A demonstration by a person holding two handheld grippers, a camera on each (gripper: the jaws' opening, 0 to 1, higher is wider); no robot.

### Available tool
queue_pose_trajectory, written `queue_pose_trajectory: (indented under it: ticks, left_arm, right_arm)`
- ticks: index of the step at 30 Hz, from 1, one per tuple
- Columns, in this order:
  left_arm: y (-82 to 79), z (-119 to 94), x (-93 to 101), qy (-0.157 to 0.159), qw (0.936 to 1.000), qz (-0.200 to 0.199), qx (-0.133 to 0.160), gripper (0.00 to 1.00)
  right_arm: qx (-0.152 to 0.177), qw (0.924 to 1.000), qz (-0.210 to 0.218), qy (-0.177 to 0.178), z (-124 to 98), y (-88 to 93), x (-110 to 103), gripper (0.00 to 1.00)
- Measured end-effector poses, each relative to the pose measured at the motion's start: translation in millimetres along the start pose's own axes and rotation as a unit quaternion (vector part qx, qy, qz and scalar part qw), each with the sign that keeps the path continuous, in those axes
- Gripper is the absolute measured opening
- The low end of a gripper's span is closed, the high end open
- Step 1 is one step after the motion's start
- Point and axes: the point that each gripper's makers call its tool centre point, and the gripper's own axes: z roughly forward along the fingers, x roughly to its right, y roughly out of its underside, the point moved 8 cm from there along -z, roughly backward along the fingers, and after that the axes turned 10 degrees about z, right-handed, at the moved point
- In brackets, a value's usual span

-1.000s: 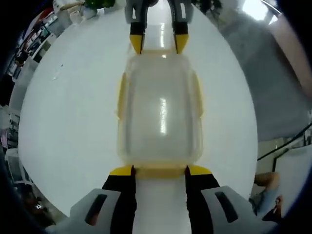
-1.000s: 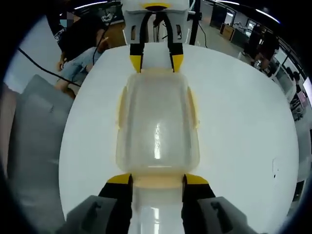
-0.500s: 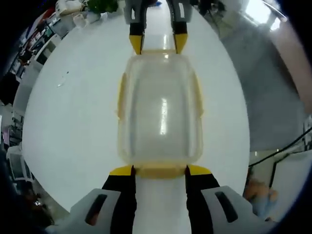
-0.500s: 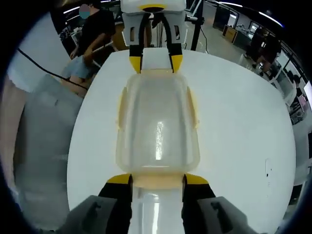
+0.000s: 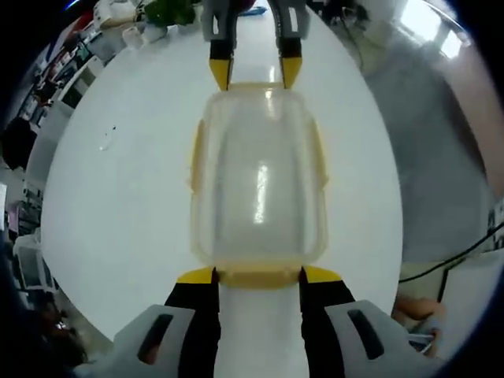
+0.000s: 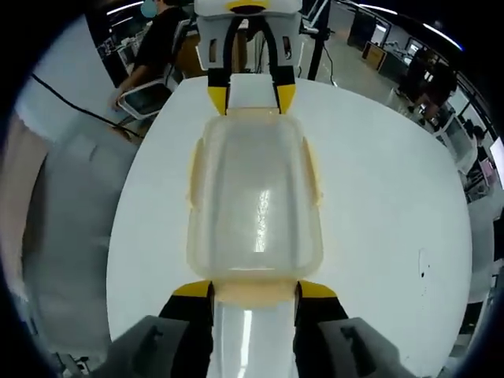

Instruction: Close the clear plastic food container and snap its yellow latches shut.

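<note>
Left gripper (image 5: 257, 274): jaws spread, yellow tips set at the two corners of the container's near short end, straddling the end latch (image 5: 257, 277); contact with the rim likely, can't confirm. Right gripper (image 6: 253, 288): same pose at the opposite short end, jaws apart around that end's latch (image 6: 253, 293). In the left gripper view the right gripper (image 5: 255, 71) faces in from the far end; in the right gripper view the left gripper (image 6: 252, 90) does the same.

Clear plastic food container (image 5: 257, 177) sits flat about mid-bench, lid on, held endwise between the two grippers. Long-side latches (image 5: 194, 153) stick out a little from the walls, so probably not snapped yet.

Handling, judged: looks empty, so light; thin clear plastic, stiff at the rim, a bit flexy in the lid centre; smooth and glossy, so it could skate on the bench. Best to press on the yellow latch tabs and brace the opposite end, not squeeze the walls.

Bench (image 6: 378, 197) is round, white, glossy with a light glare. Around it: grey floor, a seated person (image 6: 157, 39), a black cable (image 6: 75, 106), desks and clutter at the far edges.
</note>
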Motion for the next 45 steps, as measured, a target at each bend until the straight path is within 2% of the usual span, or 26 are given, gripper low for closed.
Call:
queue_pose_trajectory:
  ticks: [7,18,26,35,45]
  left_arm:
    - [-21.3,0,-5.4,0.006,0.9998,-0.007,0.018,0.37]
    - [-60.4,9,-19.5,0.002,0.9997,0.009,0.021,0.37]
    - [-84.4,19,-27.2,0.002,0.9995,0.022,0.021,0.37]
    - [-117.8,30,-29.9,0.010,0.9984,0.032,0.046,0.37]
    - [-144.9,41,-35.0,0.006,0.9979,0.036,0.054,0.37]
  right_arm:
    - [-0.011,0.9999,0.001,0.000,-8,18.8,4,0.37]
    - [-0.024,0.9996,0.015,0.010,-26,54.4,14,0.37]
    - [-0.020,0.9994,0.024,0.011,-37,79.3,18,0.37]
    - [-0.034,0.9985,0.042,0.011,-44,116.8,18,0.37]
    - [-0.057,0.9974,0.043,0.011,-56,141.5,23,0.37]
